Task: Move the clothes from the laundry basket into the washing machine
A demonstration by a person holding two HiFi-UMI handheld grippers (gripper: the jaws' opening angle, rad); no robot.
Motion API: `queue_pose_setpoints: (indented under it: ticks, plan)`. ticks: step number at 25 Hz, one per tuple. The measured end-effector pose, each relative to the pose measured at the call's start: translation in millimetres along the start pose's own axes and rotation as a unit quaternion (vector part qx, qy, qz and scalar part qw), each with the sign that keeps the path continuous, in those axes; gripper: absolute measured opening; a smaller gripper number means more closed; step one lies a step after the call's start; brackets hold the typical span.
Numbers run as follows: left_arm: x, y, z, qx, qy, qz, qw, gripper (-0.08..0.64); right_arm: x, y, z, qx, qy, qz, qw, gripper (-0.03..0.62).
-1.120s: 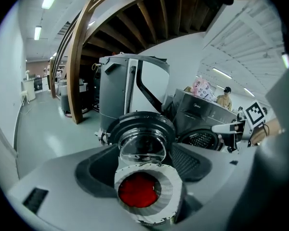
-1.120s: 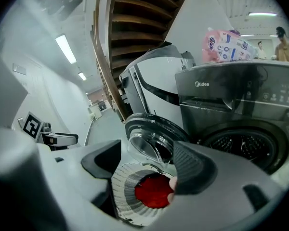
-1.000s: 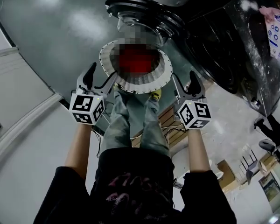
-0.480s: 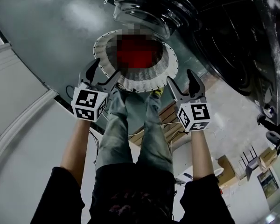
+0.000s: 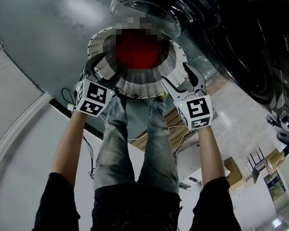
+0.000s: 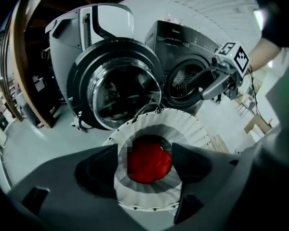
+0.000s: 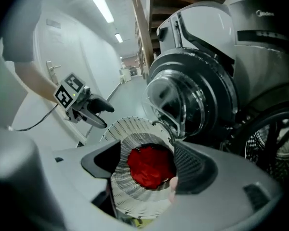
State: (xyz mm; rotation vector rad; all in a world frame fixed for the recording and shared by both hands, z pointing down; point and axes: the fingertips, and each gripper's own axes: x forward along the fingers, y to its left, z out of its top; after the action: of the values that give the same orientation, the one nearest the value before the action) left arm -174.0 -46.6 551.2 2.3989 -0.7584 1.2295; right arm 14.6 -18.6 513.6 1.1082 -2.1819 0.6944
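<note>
Both grippers sit lower than a second ago and now flank the basket rim. Dark-grey front-loading washing machine point(image 6: 185, 52), round glass door point(image 6: 118, 88) open. White perforated plastic laundry basket point(image 5: 139, 88) on grey floor point(image 5: 48, 32), just before that door. Red crumpled garment point(image 7: 149, 167) in its bottom: soft, light, limp, likely to trail. Pinch a raised fold near its middle. Left gripper point(image 5: 98, 71), right gripper point(image 5: 180, 81): jaws wide apart, both empty.
</note>
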Motion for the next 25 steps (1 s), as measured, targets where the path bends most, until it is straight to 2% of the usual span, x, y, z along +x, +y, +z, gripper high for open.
queue_pose_setpoints:
  ticks: [2,7,12,19,21,25]
  plan:
    - [15.6,0.9,-12.8,0.029,0.02,-0.01,0.9993,0.354,13.7,2.8,-10.3,-0.013,0.016,0.012,1.0,0.35]
    - [52.2,5.3,-27.6,0.094,0.037,-0.022,0.9947,0.354,48.4,7.4,-33.8,-0.024,0.047,0.024,0.998,0.359]
    - [87.4,3.5,-44.4,0.118,0.065,-0.039,0.9901,0.354,85.4,20.2,-60.2,-0.069,0.084,0.053,0.993,0.361]
    - [138.2,-7.7,-74.6,0.21,0.111,-0.064,0.9692,0.356,139.3,26.0,-103.4,-0.158,0.133,0.077,0.975,0.379]
    - [155.2,-9.5,-79.2,0.224,0.115,-0.068,0.9654,0.359,155.3,23.1,-113.3,-0.167,0.135,0.075,0.974,0.379]
    - [190.4,-7.2,-92.0,0.219,0.126,-0.081,0.9642,0.373,186.4,17.7,-139.4,-0.191,0.152,0.084,0.966,0.389]
